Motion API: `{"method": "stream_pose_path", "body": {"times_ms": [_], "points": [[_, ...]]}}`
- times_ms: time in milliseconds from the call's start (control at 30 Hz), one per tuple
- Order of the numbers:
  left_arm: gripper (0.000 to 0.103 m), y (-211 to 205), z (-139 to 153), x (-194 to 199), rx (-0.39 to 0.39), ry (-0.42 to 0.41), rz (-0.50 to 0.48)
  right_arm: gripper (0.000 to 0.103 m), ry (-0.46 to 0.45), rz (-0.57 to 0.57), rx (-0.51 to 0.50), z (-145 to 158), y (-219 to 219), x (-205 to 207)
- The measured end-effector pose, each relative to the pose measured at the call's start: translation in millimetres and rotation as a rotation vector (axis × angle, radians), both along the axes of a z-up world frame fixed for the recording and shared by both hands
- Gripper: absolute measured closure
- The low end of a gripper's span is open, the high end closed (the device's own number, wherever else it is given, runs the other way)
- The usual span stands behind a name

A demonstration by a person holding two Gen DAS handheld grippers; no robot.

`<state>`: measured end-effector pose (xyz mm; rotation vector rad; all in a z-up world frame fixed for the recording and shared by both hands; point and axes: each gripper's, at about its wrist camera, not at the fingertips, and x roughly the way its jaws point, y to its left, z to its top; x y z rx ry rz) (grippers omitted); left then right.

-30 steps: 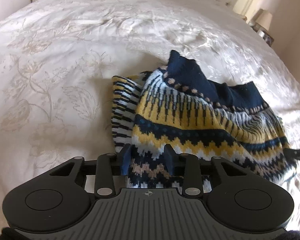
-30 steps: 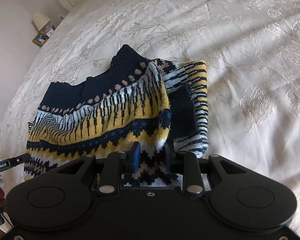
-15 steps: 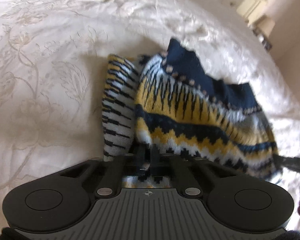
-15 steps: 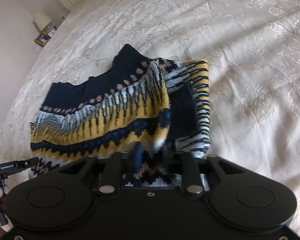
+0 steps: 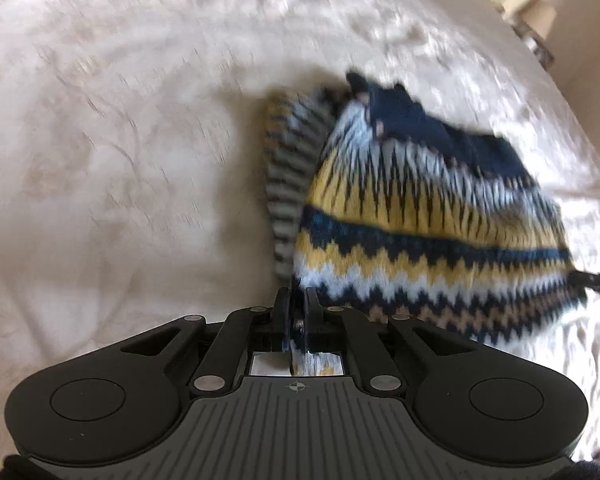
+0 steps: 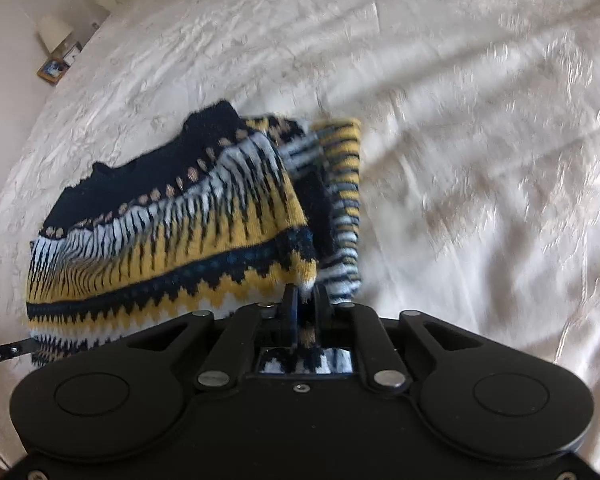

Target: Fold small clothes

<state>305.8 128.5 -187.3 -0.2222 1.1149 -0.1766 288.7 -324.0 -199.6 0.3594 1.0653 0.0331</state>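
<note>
A small knitted sweater [image 5: 420, 220] with navy, yellow and white zigzag bands hangs over a cream bedspread [image 5: 120, 140]. My left gripper [image 5: 298, 300] is shut on its near hem at one corner. My right gripper [image 6: 305, 300] is shut on the hem at the other corner; the sweater [image 6: 172, 232] spreads to its left. A striped sleeve [image 6: 342, 208] is folded beside the body. The sweater's near edge is lifted off the bed; its navy collar end droops away from me. The left wrist view is blurred by motion.
The cream embroidered bedspread [image 6: 480, 140] fills both views. A bedside table with a lamp [image 6: 54, 36] and a picture frame [image 6: 52, 70] stands beyond the bed's far corner. The other gripper's tip [image 5: 598, 280] shows at the right edge of the left wrist view.
Both grippers have closed on the sweater's near hem and lifted it. The bed looks farther below and the views have tilted and blurred.
</note>
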Motion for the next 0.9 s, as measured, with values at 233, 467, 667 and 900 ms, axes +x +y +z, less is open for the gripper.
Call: {"method": "stream_pose_path", "body": {"times_ms": [233, 467, 667, 900], "points": [[0.095, -35, 48, 6, 0.048, -0.171, -0.011, 0.039, -0.148, 0.108, -0.173, 36, 36, 6], [0.095, -133, 26, 38, 0.018, -0.151, -0.26, 0.04, -0.169, 0.207, -0.09, 31, 76, 34], [0.089, -189, -2, 47, 0.075, -0.115, -0.316, 0.04, -0.145, 0.171, -0.07, 23, 71, 23], [0.075, -212, -25, 51, 0.164, -0.093, -0.393, 0.036, -0.1, 0.085, -0.073, 15, 46, -4]]}}
